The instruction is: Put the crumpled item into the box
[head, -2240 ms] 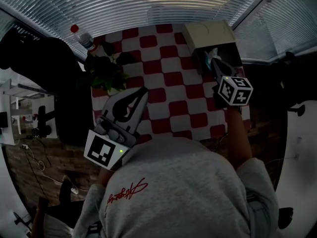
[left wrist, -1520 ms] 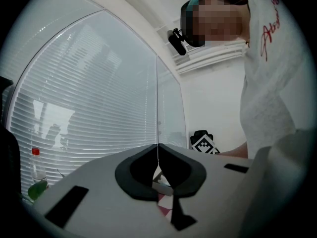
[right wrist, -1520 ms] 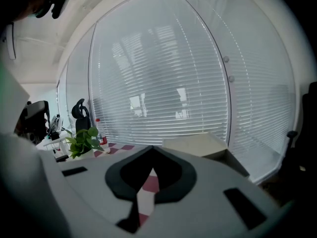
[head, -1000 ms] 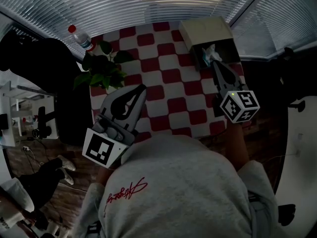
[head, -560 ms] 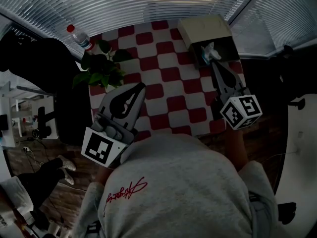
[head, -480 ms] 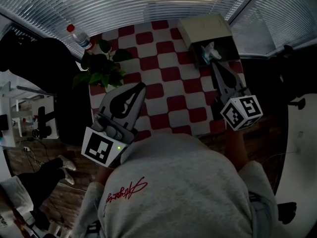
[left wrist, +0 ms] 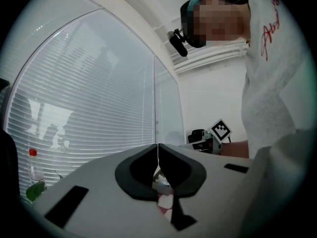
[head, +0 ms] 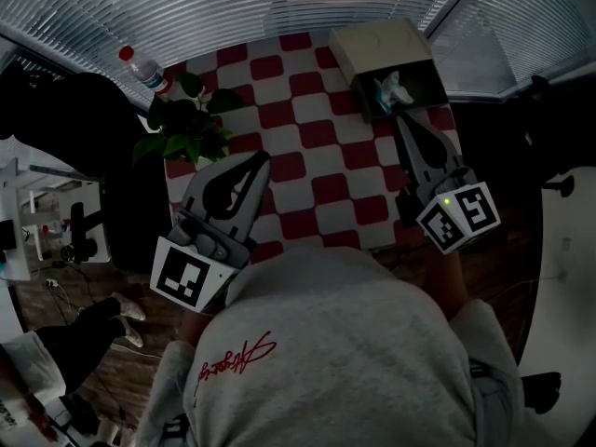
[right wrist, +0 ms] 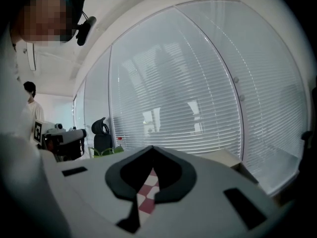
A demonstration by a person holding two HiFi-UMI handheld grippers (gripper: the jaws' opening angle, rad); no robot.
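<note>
Head view: a table (head: 307,170) with a red-and-white checked top; the box (head: 377,49) lies at its far right corner, and a potted plant (head: 182,133) and a bottle (head: 140,63) stand at the far left
Crumpled item (head: 389,87): a pale wad in the dark open mouth of the box, its top poking up close to the front edge; how deep it sits I cannot tell
Right gripper (head: 401,121): tip just short of the box mouth, near the wad but apart from it
Right gripper view: fingers pressed together with nothing pinched; only the checked top shows below the tips
Left gripper (head: 263,156): over the near left of the table, well apart from the box
Left gripper view: fingers pressed together, empty
Task state: the wad looks delivered and released, so the job seems all but done
Risk, wad spilling out: it looks light and rests near the mouth, so it could spring open or roll back onto the table, most likely if the box is jolted
Risk, knocking the box: the right tip is close to the opening, so a careless swing sideways could clip the rim and tip out the wad
Risk, box off the table: it sits at the corner by the edge, so a push away from the person could send it over
</note>
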